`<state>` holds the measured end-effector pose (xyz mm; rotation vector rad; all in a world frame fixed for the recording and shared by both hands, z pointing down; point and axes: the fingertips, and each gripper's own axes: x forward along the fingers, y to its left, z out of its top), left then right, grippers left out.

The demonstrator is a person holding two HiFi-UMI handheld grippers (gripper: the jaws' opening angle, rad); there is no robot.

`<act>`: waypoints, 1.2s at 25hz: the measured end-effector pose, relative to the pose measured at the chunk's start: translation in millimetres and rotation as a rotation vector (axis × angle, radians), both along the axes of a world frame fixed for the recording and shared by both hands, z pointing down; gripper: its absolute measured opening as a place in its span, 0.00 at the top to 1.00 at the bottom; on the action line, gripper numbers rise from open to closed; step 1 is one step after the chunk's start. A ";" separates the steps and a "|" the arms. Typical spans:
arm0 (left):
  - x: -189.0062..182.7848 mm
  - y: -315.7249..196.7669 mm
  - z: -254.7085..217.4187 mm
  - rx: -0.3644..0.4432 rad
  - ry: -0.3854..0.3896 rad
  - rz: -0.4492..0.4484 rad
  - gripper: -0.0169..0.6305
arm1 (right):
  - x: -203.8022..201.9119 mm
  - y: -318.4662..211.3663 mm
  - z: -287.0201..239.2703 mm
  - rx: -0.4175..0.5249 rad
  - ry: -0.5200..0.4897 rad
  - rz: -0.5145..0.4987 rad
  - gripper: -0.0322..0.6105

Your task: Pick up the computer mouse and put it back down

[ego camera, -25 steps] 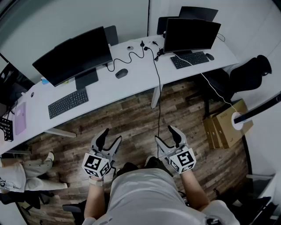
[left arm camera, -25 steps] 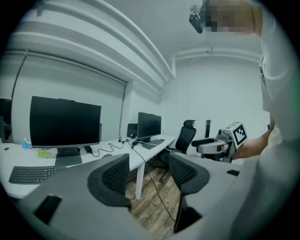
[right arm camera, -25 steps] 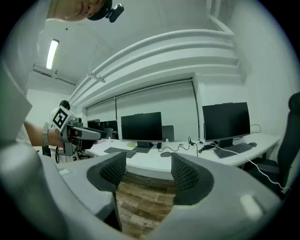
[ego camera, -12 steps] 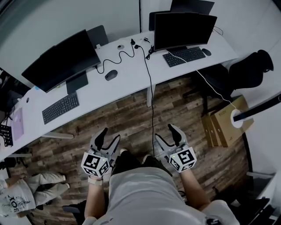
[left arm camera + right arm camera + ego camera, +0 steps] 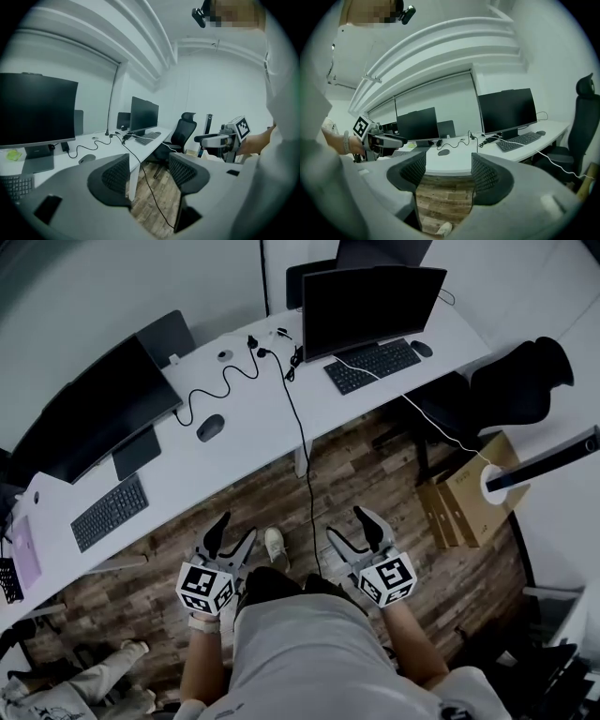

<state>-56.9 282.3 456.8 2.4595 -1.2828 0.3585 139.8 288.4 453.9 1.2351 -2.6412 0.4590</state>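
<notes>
A grey computer mouse lies on the long white desk, between two monitors and beside a looping black cable. It also shows in the left gripper view as the mouse and in the right gripper view as the mouse. Both grippers hang over the wood floor, well short of the desk. My left gripper is open and empty, as the left gripper view confirms. My right gripper is open and empty too, seen close as the right gripper.
On the desk stand a left monitor, a right monitor, two keyboards and a second mouse. A black cable drops to the floor. An office chair and cardboard boxes are at right.
The desk and the mouse have slid left and down in the head view as the view turned. Both grippers stay open in front of the body.
</notes>
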 end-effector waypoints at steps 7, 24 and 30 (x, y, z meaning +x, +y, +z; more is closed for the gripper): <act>-23.4 -86.3 23.8 -0.065 0.013 0.042 0.60 | -28.1 -72.4 3.7 -0.032 0.039 0.030 0.49; -92.4 -194.4 103.2 -0.235 -0.163 0.106 0.60 | -103.0 -177.1 35.2 -0.158 0.078 0.048 0.49; -113.2 -223.6 134.8 -0.312 -0.257 0.074 0.59 | -110.4 -199.5 46.2 -0.201 0.074 0.027 0.49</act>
